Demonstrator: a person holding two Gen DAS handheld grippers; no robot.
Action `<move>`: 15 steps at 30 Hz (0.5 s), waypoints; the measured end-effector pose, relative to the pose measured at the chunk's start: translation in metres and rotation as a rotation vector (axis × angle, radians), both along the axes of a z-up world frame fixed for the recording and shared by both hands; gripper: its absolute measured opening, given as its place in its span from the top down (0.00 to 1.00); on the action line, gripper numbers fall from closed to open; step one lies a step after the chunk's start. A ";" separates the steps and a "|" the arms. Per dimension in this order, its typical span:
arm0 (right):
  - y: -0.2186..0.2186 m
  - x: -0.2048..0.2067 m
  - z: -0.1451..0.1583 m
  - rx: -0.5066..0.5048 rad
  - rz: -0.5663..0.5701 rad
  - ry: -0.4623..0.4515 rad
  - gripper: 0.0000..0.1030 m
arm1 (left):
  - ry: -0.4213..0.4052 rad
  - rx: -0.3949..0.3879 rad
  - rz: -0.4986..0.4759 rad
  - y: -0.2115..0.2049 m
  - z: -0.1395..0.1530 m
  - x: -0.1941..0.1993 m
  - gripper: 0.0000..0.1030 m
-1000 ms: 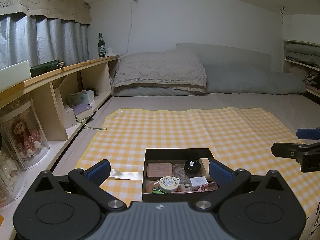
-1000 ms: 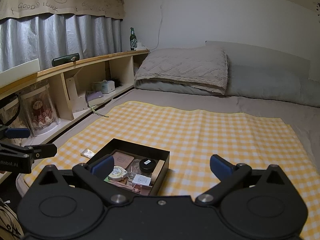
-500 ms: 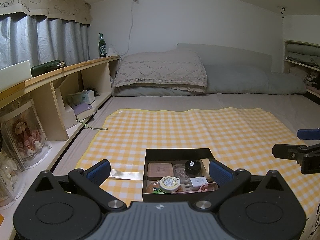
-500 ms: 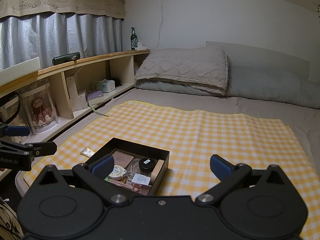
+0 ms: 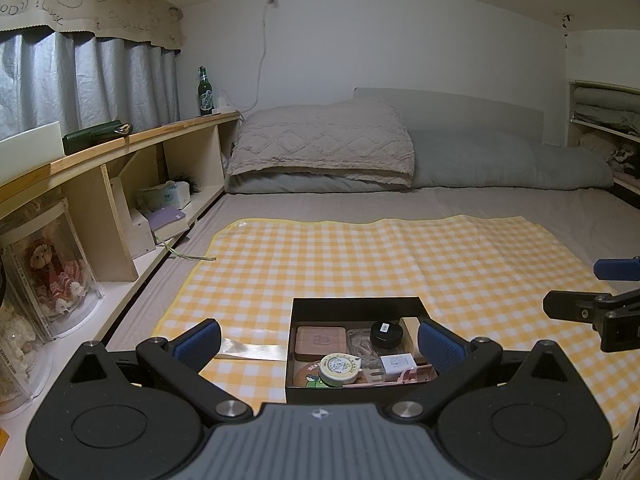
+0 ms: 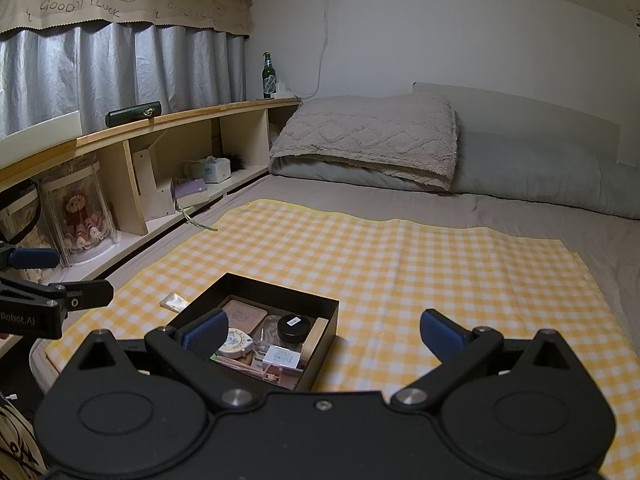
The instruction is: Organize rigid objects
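Observation:
A black open box [image 5: 356, 303] [image 6: 276, 288] sits on the yellow checked cloth [image 5: 360, 256] [image 6: 400, 264] near its front edge. Inside lie a pink flat case [image 5: 320, 342], a black round jar [image 5: 385, 333] [image 6: 294, 326], a round white tape measure [image 5: 340, 369] [image 6: 236, 342], a white charger [image 5: 396, 363] [image 6: 282, 357] and pink thin items. My left gripper [image 5: 318, 344] is open and empty just in front of the box. My right gripper [image 6: 322, 334] is open and empty, to the box's right front. A shiny flat wrapper [image 5: 248, 353] [image 6: 173, 302] lies left of the box.
A wooden shelf [image 5: 132, 144] runs along the left with a green bottle [image 5: 205, 92], tissue box [image 5: 166, 196], books and a doll in a clear case [image 5: 48, 272]. Pillows [image 5: 320, 148] lie at the far end. Another shelf [image 5: 604, 128] stands at the right.
Both grippers have shifted very slightly; nothing on the cloth or in the box has moved.

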State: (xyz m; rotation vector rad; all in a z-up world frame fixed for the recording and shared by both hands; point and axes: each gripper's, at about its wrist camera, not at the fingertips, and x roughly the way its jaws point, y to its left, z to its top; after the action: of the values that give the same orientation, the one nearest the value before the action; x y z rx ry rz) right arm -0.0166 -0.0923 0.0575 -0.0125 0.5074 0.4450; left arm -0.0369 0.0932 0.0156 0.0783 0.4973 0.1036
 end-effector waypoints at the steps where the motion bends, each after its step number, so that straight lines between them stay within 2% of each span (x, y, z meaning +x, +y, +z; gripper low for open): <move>1: 0.000 0.000 0.000 0.000 0.000 0.000 0.00 | 0.000 0.000 0.000 0.000 0.000 0.000 0.00; 15: 0.001 -0.001 0.000 -0.001 -0.001 0.000 0.00 | 0.000 0.005 0.000 0.001 0.001 -0.001 0.00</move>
State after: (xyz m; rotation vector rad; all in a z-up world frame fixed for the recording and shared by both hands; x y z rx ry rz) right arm -0.0172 -0.0911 0.0576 -0.0136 0.5077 0.4436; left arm -0.0375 0.0938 0.0164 0.0834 0.4972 0.1044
